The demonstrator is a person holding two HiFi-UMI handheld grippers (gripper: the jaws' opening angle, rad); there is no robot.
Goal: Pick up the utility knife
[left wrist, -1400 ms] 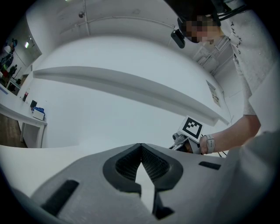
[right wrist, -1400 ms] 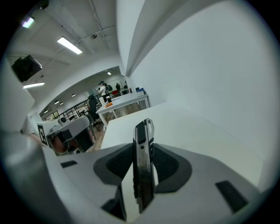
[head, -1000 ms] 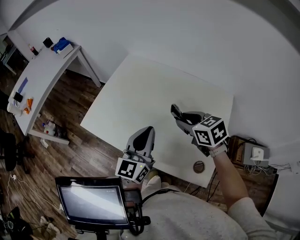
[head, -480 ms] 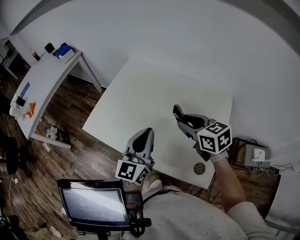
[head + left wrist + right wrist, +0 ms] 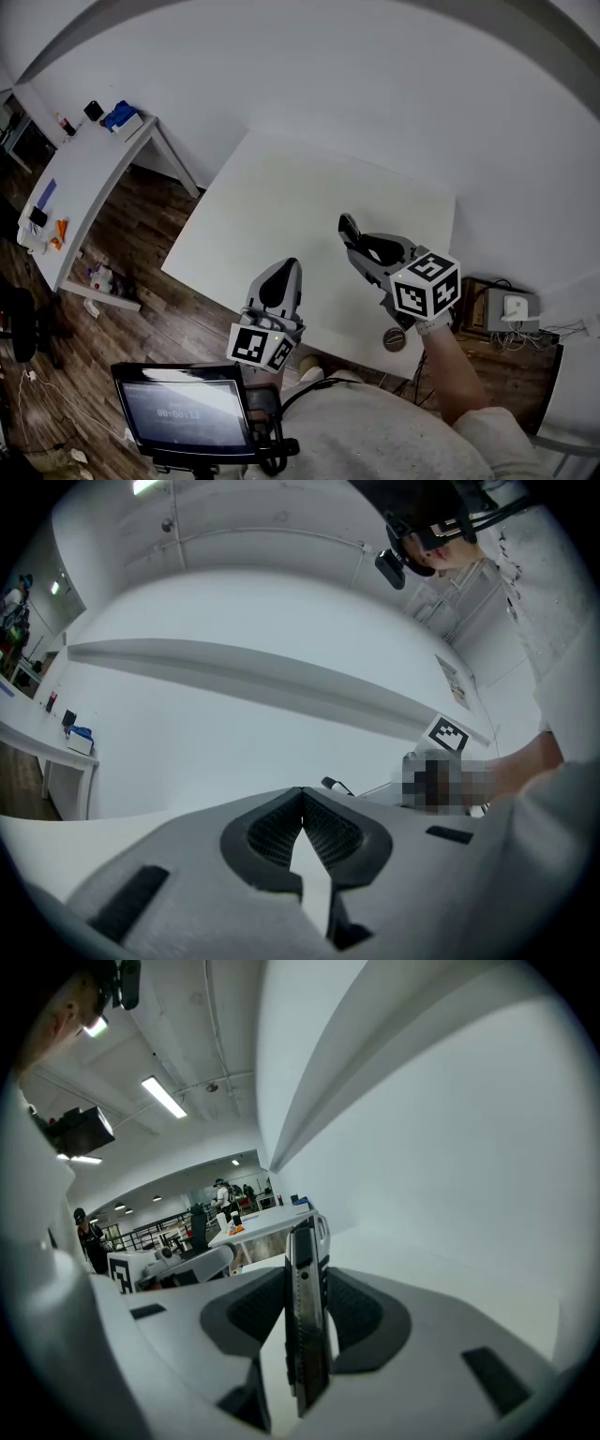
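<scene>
The utility knife, a slim dark-and-metal handle, stands on edge between the pads of my right gripper, which is shut on it. In the head view the right gripper hangs above the white table's near right part, with the knife's dark end poking out of its tip. My left gripper hovers over the table's near edge, left of the right one. Its jaws meet at the tips with nothing between them.
A round dark disc sits by the table's near right corner. A long white side table with small items stands at the far left over wooden floor. A screen sits below my left gripper. A box with cables lies at the right.
My right gripper has risen a little with the knife still clamped in it. The left gripper has stayed about where it was.
</scene>
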